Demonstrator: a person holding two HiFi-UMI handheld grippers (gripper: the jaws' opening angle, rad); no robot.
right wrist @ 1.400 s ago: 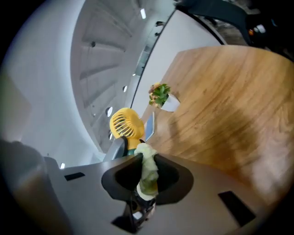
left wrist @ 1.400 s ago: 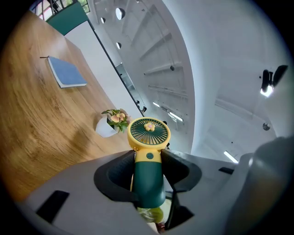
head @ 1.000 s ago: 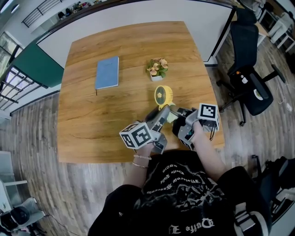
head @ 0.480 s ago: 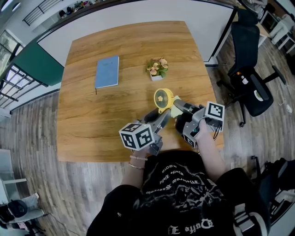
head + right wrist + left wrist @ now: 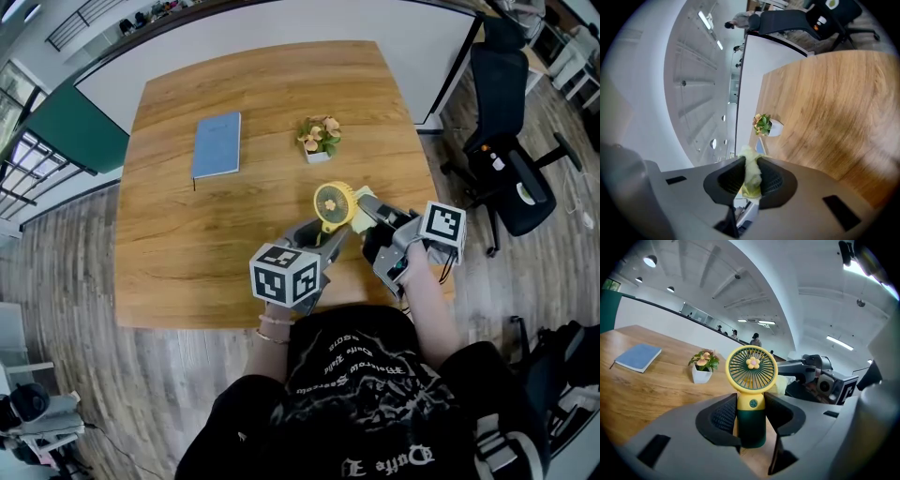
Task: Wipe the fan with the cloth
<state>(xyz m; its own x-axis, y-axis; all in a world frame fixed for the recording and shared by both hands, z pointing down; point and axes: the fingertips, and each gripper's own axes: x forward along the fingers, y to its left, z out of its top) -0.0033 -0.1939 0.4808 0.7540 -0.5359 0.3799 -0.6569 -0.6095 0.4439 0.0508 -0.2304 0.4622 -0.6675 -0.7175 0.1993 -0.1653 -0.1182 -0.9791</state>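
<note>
Above table [image 5: 187,253]: left tool [image 5: 750,418] clamped on one fan [image 5: 751,369], right tool [image 5: 750,180] on one cloth [image 5: 751,161].

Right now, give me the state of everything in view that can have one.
left gripper: shut on the fan handle
right gripper: shut on the cloth
fan: upright, held by its handle
cloth: bunched, pinched between the jaws
notebook: closed, flat on the table
potted plant: upright on the table
</note>
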